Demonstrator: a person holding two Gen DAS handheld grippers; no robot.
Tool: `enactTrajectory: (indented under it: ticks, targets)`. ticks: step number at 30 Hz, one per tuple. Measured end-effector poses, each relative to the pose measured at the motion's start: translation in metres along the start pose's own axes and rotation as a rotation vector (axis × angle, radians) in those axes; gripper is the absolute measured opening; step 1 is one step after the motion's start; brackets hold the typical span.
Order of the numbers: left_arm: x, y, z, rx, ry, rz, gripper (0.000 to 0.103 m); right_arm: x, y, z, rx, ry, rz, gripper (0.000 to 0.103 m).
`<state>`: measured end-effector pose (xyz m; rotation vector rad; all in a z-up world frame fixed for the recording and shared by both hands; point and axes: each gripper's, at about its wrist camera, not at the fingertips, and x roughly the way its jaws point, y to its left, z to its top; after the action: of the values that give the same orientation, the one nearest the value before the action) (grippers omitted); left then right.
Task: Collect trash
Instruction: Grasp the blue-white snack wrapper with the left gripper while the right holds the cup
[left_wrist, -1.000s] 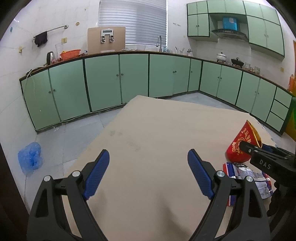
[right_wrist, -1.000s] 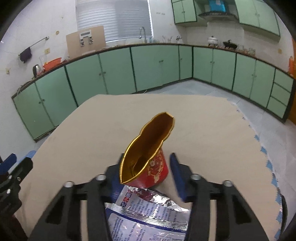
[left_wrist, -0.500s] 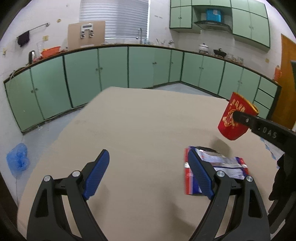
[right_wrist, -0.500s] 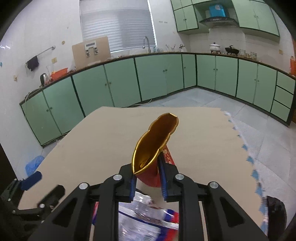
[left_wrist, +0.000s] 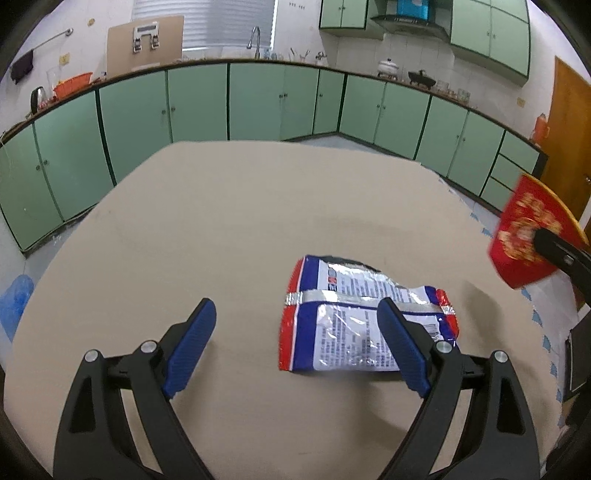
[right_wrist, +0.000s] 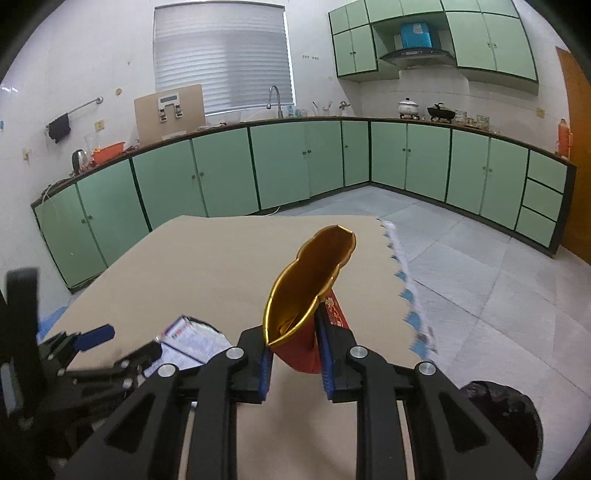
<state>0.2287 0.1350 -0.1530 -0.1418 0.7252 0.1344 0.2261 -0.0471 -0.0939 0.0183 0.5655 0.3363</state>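
The right hand-held gripper (right_wrist: 293, 363) is closed on a red paper cup (right_wrist: 308, 306) with a gold inside. Its two blue pads squeeze the lower part of the cup, and the rim is pressed into a wavy, flattened shape. The cup is lifted above the worktop (left_wrist: 229, 229) and is at the right edge of the left wrist view. It looks very light and soft; I think a strong squeeze only crushes it more, which is not a problem for trash.

The left hand-held gripper (left_wrist: 295, 343) is wide open and holds nothing. It hangs low over the worktop, and its right finger (left_wrist: 402, 347) is in front of a flat snack wrapper (left_wrist: 340, 325) in blue, white and red with silver foil. The wrapper lies on the worktop, slightly crumpled, with its far end open. It should be thin, light and slippery, so it may slide away if it is pushed from the side. In my judgement, the raised, wrinkled part near the middle seam or the lifted open end gives the best place to pinch.

A dark bag (right_wrist: 506, 417) is visible at the lower right of the right wrist view, beside the worktop; it could be the place for the trash, but I cannot be sure.
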Motion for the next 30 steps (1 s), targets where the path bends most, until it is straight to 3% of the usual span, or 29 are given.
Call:
enactTrajectory:
  ticks: [9,11,13,14,19,30]
  targets:
    - [0.019,-0.004,-0.006,-0.036,0.104,-0.016,0.084,-0.009,-0.018,-0.021,0.034,0.023,-0.005,0.021]
    - [0.019,-0.005,-0.006,-0.025,0.104,-0.017,0.073,-0.009,-0.021,-0.023,0.04,0.025,-0.002,0.021]
    - [0.018,-0.012,-0.007,-0.012,0.101,-0.011,0.051,-0.008,-0.022,-0.026,0.043,0.027,0.001,0.021]
    - [0.015,-0.015,-0.009,-0.006,0.098,-0.006,0.047,-0.009,-0.023,-0.028,0.044,0.027,0.002,0.021]
    - [0.01,-0.02,-0.009,-0.005,0.081,0.005,0.0,-0.01,-0.023,-0.032,0.033,0.032,0.0,0.021]
    - [-0.016,-0.025,-0.012,-0.014,0.021,-0.051,0.0,-0.023,-0.031,-0.033,0.054,0.011,-0.003,0.021]
